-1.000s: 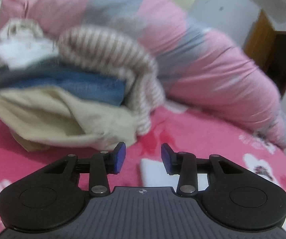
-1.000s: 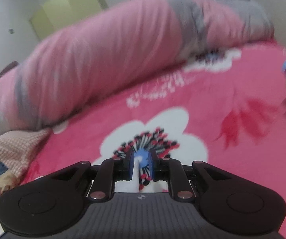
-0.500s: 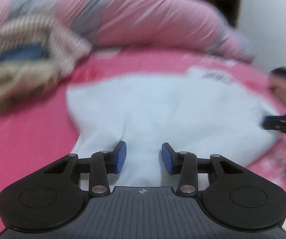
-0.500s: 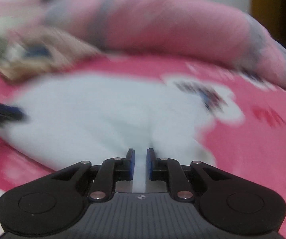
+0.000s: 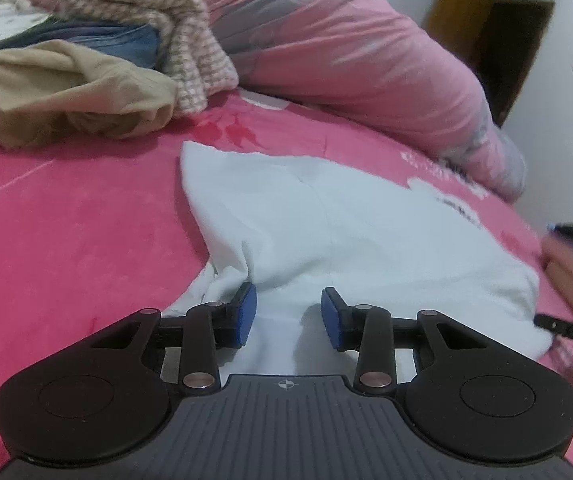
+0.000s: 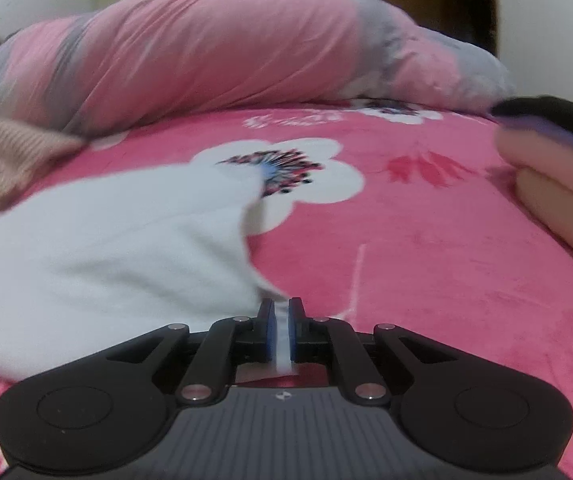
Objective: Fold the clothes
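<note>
Spreading a white garment on a pink bed, one gripper pinching it.

Covering most of both views, the pink flowered blanket (image 5: 66, 220) carries a rolled pink and grey duvet (image 5: 346, 48) along its far side and a heap of clothes (image 5: 86, 60) at the far left. The white garment (image 5: 326, 220) lies loosely spread in the middle of the blanket, well apart from the heap. The left gripper (image 5: 284, 312) sits low over the garment's near edge, its jaws partly apart with cloth bunched between them, unpinched. The right gripper (image 6: 282, 320) has its jaws nearly together, pinching a thin fold at the garment's near right corner.
</note>
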`<state>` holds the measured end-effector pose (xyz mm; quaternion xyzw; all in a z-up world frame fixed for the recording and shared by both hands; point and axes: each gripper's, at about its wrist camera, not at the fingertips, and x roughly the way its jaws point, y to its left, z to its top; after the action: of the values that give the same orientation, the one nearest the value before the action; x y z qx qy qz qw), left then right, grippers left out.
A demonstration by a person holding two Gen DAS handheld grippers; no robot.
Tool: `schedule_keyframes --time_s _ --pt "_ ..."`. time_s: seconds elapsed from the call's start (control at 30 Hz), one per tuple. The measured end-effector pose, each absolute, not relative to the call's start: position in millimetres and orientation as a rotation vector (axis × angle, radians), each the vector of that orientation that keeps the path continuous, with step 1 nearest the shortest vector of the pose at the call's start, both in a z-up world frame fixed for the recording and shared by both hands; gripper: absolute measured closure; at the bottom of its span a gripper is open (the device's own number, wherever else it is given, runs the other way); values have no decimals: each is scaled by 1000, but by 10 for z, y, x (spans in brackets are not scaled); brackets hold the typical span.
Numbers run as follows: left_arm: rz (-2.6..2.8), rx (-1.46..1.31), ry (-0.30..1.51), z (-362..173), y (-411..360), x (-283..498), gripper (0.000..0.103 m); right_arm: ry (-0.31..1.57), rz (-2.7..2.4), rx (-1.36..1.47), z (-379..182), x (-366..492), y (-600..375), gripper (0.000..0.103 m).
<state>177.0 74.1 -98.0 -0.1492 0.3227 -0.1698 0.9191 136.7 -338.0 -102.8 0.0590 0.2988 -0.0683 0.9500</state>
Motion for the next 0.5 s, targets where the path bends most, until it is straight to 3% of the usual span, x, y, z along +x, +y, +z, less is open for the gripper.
schedule_keyframes --time_s 0.3,0.5 --pt "-373 -227 564 -542 468 1887 62 468 66 32 -531 1528 -2918 96" --pt "-252 -134 678 -1065 228 2352 65 685 2 -9 -1211 2188 -2957 98"
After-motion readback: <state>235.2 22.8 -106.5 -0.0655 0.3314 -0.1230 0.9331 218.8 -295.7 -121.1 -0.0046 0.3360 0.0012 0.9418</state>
